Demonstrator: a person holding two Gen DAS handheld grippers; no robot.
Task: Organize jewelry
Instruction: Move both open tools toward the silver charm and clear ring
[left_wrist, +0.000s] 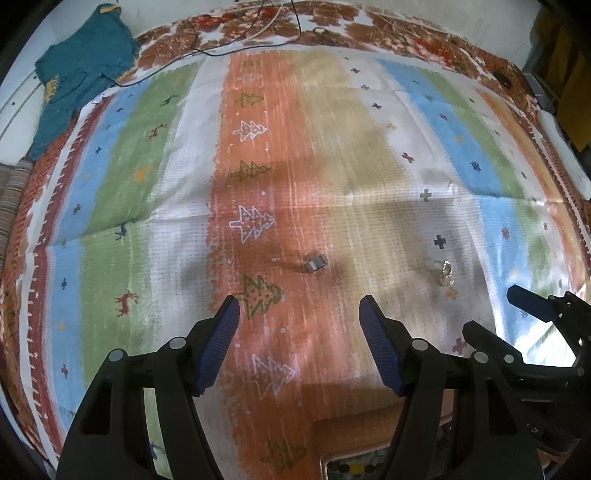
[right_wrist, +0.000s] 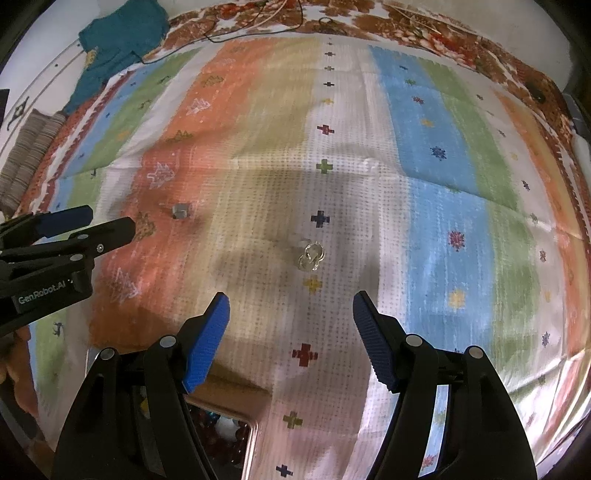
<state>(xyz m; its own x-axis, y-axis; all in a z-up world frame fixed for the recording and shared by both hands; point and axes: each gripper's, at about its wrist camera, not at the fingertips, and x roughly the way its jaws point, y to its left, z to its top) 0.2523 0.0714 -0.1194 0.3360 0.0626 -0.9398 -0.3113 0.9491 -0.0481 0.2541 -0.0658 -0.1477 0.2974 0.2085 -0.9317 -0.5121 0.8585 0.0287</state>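
A small silver ring (left_wrist: 317, 263) lies on the orange stripe of the striped cloth, just ahead of my open, empty left gripper (left_wrist: 299, 306). It also shows in the right wrist view (right_wrist: 180, 211), far left. A cluster of small silver-gold rings or earrings (right_wrist: 311, 255) lies on the white stripe ahead of my open, empty right gripper (right_wrist: 291, 304); it also shows in the left wrist view (left_wrist: 446, 274). A jewelry box (right_wrist: 236, 435) with beads inside sits at the near edge, partly hidden by the fingers; it also shows in the left wrist view (left_wrist: 354, 466).
The striped cloth (left_wrist: 110, 221) covers the whole surface. A teal garment (left_wrist: 81, 62) lies at the far left, with thin cables (left_wrist: 258, 33) along the far edge. The right gripper (left_wrist: 532, 306) shows in the left view, the left gripper (right_wrist: 66, 225) in the right view.
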